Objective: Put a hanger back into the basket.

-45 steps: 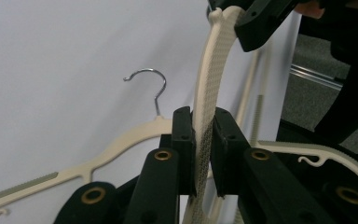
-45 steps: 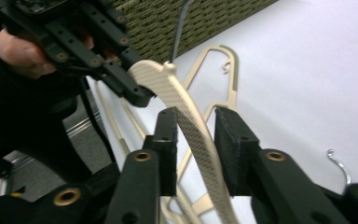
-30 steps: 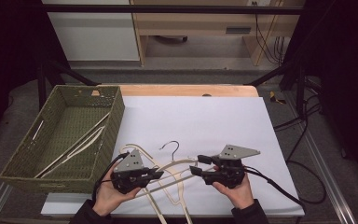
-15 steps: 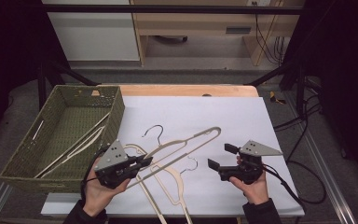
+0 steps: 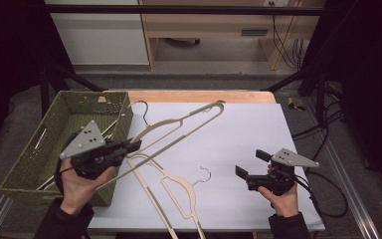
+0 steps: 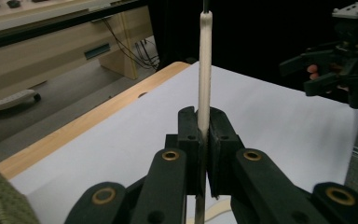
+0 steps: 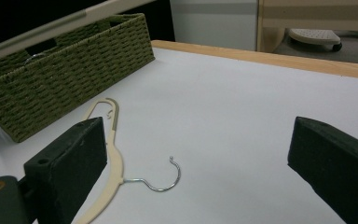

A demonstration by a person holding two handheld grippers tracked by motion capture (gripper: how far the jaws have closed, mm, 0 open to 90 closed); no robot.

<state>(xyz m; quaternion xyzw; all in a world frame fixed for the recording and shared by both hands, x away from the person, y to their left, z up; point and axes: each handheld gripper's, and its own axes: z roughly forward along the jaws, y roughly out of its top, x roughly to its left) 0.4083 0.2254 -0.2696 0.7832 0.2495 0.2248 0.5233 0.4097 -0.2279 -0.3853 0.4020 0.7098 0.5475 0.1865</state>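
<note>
Now, the work in hand: a person is moving cream hangers from the white table sheet into the woven basket.

Left gripper (image 5: pixel 129 147): it is clenching a bar of the lifted hanger (image 5: pixel 179 130); in the left gripper view the pads (image 6: pixel 189 135) are pressing on the pale bar from both sides, which is keeping the hanger from swinging as it hangs in the air.

Lifted hanger: it is tilting above the table, its wire hook pointing toward the basket (image 5: pixel 26 169) and its far shoulder reaching out over the sheet. Gripping near one end is probably leaving the long part free to be steered over the rim.

Right gripper (image 5: pixel 251 164): its jaws have just been opening and are standing wide with nothing between them; it is hovering low at the right of the table sheet (image 5: pixel 258 124), apart from both hangers, seemingly having let go so the left hand can carry alone.

Second hanger (image 5: pixel 166 186): it is lying flat on the sheet near the front edge, hook toward the right gripper, waiting its turn.

Basket: it is sitting at the table's left edge and already holding pale hangers, just beside the left hand.
</note>
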